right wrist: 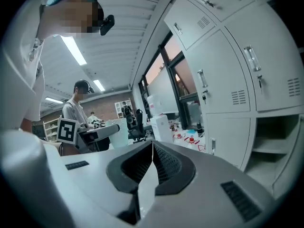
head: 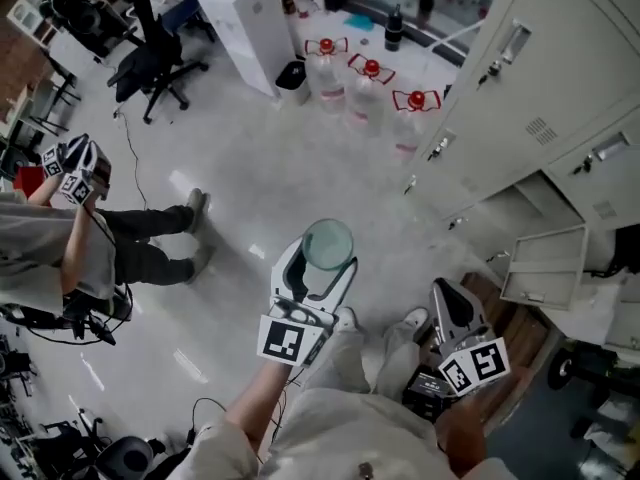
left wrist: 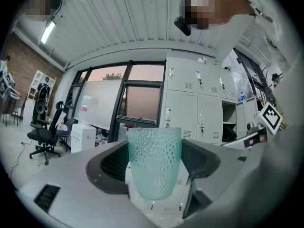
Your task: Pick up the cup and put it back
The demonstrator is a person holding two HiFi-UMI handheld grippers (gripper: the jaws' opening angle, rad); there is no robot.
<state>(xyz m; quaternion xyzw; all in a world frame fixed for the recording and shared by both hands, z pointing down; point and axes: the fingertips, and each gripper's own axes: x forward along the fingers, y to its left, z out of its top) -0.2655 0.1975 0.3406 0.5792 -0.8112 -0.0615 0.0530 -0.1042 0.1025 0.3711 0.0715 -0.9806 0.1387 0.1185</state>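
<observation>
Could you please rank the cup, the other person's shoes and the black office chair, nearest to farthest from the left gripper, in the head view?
1. cup, in the jaws of the left gripper.
2. other person's shoes, off to its left.
3. black office chair, far upper left.

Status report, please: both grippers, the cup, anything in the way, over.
Left gripper shut on the cup, upright, held over the floor. Right gripper shut, empty. Open locker door off to the right, clear of both.
</observation>
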